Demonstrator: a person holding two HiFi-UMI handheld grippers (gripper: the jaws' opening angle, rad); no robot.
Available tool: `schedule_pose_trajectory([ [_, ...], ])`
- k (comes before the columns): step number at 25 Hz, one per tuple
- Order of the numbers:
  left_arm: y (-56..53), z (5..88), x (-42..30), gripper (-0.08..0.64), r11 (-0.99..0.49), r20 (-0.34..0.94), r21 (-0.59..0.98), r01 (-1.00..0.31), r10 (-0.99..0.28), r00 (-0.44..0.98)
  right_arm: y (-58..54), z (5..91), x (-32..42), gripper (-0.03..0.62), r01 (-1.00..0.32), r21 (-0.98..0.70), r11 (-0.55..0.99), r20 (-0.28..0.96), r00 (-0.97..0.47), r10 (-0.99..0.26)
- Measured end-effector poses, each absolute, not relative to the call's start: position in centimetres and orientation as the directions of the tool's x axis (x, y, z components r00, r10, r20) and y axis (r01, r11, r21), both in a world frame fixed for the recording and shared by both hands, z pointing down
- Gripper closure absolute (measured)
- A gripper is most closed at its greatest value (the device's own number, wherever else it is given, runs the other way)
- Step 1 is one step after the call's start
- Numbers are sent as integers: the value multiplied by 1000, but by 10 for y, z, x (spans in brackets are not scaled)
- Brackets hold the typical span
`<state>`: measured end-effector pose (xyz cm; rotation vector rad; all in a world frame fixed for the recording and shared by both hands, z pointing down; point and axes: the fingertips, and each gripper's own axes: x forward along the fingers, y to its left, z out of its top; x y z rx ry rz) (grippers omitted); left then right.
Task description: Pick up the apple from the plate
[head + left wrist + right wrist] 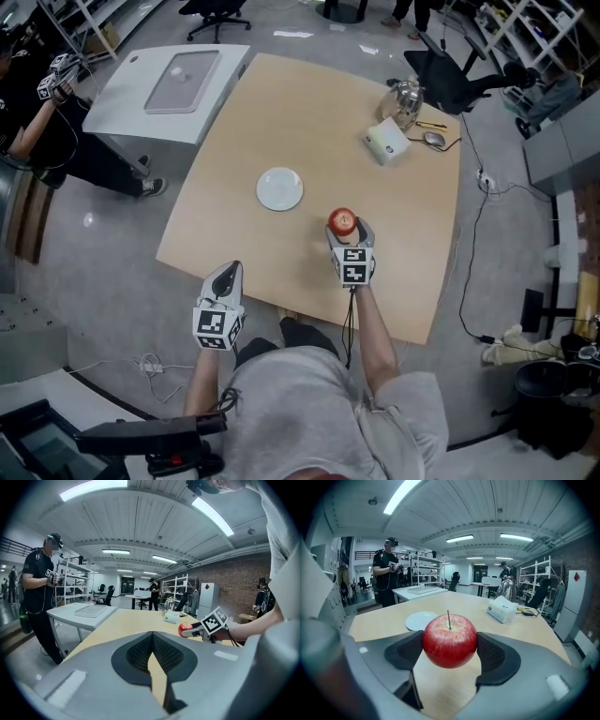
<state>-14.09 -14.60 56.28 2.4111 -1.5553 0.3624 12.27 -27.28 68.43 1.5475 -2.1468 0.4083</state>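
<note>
Red and round, the apple (450, 641) fills the right gripper view. It sits stem up, square between the two dark pads, which press on its opposite flanks at about its widest part. So the right gripper (349, 232) is closed on the fruit, jaws standing wide only because the apple is wide. Bare wood of the table (394, 281) shows under the apple, with a gap below its underside, so from where I stand it looks to be hanging clear of the surface, not resting.

Beyond it and to the gripper's left lies the white plate (280, 188), flat on the table with nothing on it. Apple and plate are apart, and the apple is on the person's side of the plate, over the near part of the table.

By my reckoning the pick itself is done. What is left depends on keeping the stem axis upright and the pads level across the fruit, since a smooth round skin could roll if the wrist tips.

Off to the left, at the table's near edge, the left gripper (228, 272) has its jaw tips together with nothing between them. It is well apart from the apple, so the right hand is plainly the one doing the work.

Farther back are a tissue box (386, 142) and a shiny kettle (405, 97).
</note>
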Motion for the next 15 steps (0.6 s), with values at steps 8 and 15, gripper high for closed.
schedule_pose_trajectory([
  [8,-147,566,-116,540,-460,341,79,-885,-821,457,-252,688,158,227,-968,21,250,531,-201,-823],
  [15,-145,570,-93,540,-511,346,82,-856,-791,505,-232,692,193,227,-983,23,181,536,-141,-832],
])
